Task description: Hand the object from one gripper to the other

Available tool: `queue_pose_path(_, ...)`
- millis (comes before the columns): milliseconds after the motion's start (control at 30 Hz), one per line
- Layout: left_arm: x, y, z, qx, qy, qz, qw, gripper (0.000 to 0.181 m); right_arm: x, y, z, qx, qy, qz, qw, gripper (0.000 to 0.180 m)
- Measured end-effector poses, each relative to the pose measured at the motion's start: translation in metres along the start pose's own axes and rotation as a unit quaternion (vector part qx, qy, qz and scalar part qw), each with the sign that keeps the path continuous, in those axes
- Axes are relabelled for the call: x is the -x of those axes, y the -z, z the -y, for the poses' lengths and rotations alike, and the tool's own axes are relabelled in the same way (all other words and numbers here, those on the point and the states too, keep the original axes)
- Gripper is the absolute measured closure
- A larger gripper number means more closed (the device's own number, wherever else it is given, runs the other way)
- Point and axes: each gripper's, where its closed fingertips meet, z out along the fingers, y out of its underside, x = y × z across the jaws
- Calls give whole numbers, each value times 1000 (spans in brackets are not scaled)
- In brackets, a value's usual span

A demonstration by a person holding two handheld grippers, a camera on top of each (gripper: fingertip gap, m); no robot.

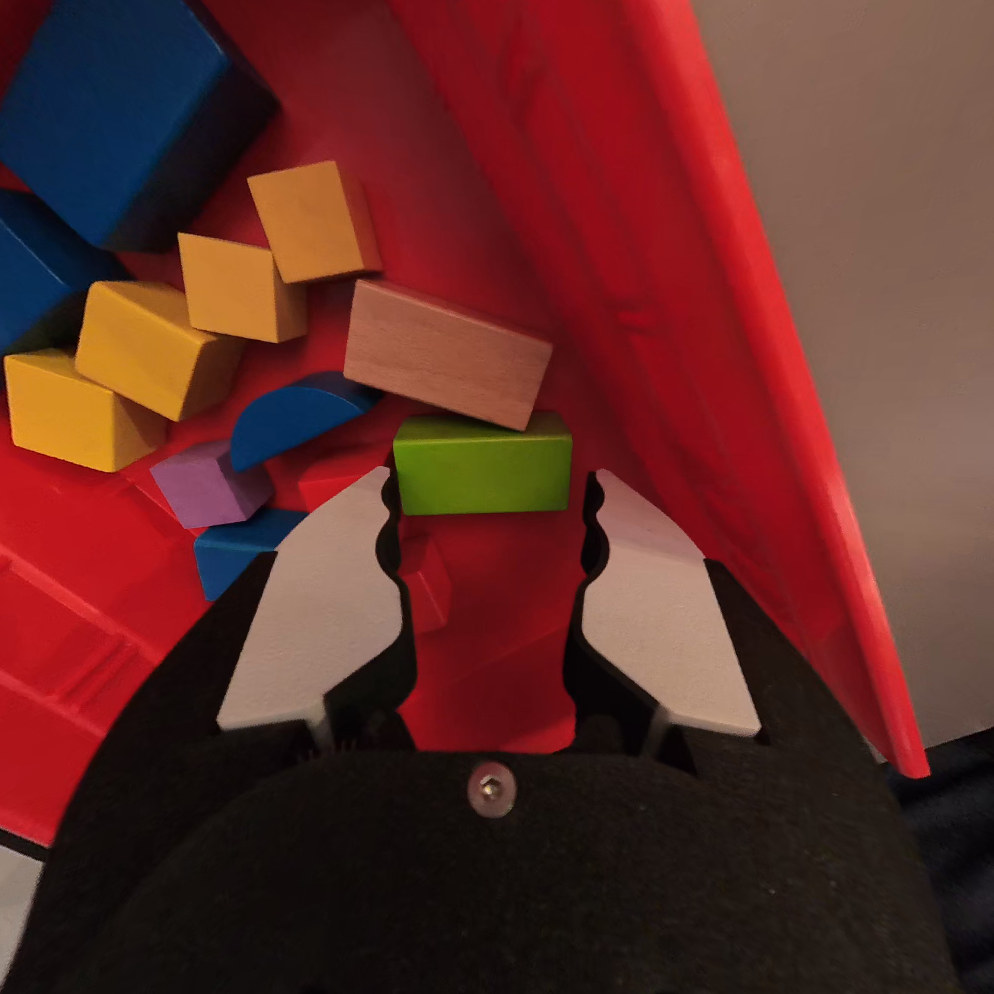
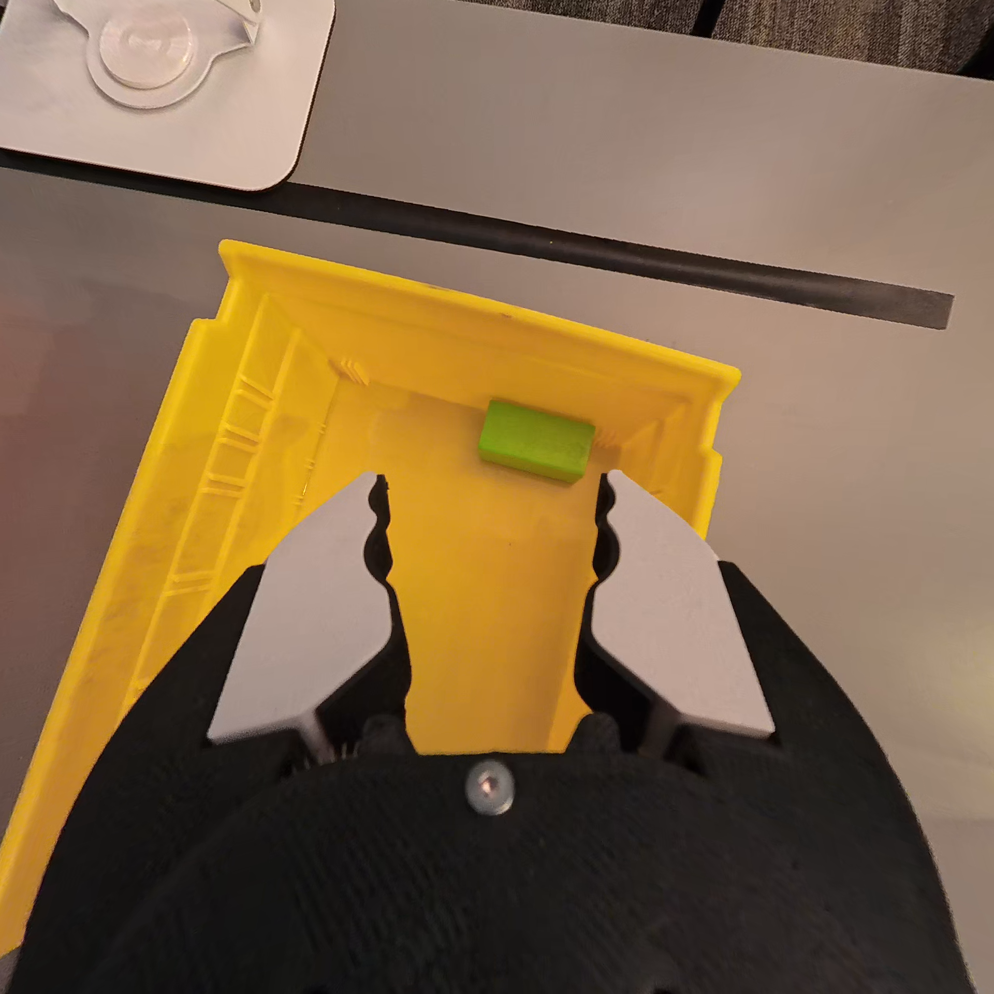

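In the left wrist view, my left gripper [image 1: 490, 481] is open inside a red bin [image 1: 672, 322]. A green block [image 1: 482, 468] lies just beyond its fingertips, with a plain wooden block [image 1: 446, 352] resting partly on top of it. In the right wrist view, my right gripper [image 2: 492, 484] is open and empty above a yellow bin [image 2: 258, 430]. A second green block [image 2: 537, 438] lies on that bin's floor near the far right corner, just beyond the fingertips.
The red bin also holds several yellow blocks [image 1: 145, 349], blue blocks [image 1: 107, 107], a blue half-round [image 1: 296, 414] and a purple block [image 1: 210, 484]. The yellow bin stands on a grey table [image 2: 807, 188]. A white mat with a clear glass object [image 2: 150, 59] lies at the far left.
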Motion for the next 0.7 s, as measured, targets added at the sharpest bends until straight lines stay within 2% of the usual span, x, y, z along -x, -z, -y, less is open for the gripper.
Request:
queue_pose_path(367,1,-12,-6,22,7,-20,1000,115,2,-7,-7,22,17,-4,1000,105)
queue_pose_path(700,2,-15,-9,40,-6,4,999,112,0,-11,-13,38,20,-3,999,105)
